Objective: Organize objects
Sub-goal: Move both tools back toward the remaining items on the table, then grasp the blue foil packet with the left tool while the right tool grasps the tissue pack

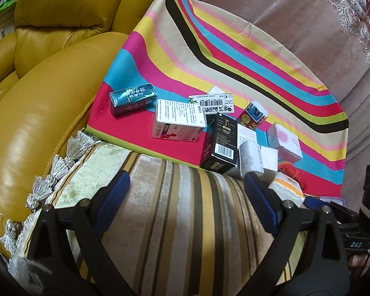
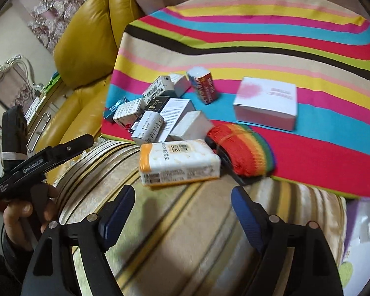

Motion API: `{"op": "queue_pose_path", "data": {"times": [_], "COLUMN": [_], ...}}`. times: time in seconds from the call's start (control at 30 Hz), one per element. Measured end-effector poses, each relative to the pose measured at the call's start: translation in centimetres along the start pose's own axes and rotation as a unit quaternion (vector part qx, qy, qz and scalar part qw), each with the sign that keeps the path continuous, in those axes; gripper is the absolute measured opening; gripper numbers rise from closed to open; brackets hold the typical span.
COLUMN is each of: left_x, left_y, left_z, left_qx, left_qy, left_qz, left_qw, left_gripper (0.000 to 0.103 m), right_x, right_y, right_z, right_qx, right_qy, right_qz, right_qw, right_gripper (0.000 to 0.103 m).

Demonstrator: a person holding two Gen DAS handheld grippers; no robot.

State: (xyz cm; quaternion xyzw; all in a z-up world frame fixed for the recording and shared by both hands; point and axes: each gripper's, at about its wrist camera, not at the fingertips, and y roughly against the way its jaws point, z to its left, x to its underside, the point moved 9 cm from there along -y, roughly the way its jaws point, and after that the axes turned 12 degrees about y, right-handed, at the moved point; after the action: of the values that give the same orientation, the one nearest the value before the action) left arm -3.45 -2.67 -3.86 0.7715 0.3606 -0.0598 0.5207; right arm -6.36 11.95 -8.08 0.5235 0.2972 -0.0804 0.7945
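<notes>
Several small boxes lie on a bright striped cloth (image 1: 234, 49): a teal box (image 1: 133, 98), a white printed box (image 1: 180, 120), a black box (image 1: 220, 143), a red packet (image 2: 204, 86) and a white box with a pink blot (image 2: 266, 103). A white and orange pack (image 2: 180, 162) rests at the cloth's near edge, beside a rainbow knitted item (image 2: 244, 150). My right gripper (image 2: 182, 197) is open just short of that pack, nothing between its fingers. My left gripper (image 1: 186, 190) is open and empty above a striped cushion (image 1: 185, 234), near the black box.
A yellow leather sofa (image 1: 49, 98) rises to the left of the cloth. The cushion has silver tassels (image 1: 59, 165) along its left edge. Pinkish curtain fabric (image 1: 296, 12) hangs behind. A hand (image 2: 22, 217) holds the left gripper's handle at the left of the right wrist view.
</notes>
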Motion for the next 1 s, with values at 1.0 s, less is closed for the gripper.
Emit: {"op": "queue_pose_path", "data": {"times": [1.0], "left_x": [-6.2], "left_y": [-4.6], "left_z": [2.7], "left_qx": [-0.033], "left_qy": [0.051], "left_qz": [-0.003], "left_qw": [0.9981], "left_gripper": [0.095], "right_x": [-2.3], "right_y": [-4.7], "right_z": [0.2], "right_qx": [0.001], "right_qy": [0.024], "right_qz": [0.044], "right_qw": [0.999], "right_gripper": [0.082]}}
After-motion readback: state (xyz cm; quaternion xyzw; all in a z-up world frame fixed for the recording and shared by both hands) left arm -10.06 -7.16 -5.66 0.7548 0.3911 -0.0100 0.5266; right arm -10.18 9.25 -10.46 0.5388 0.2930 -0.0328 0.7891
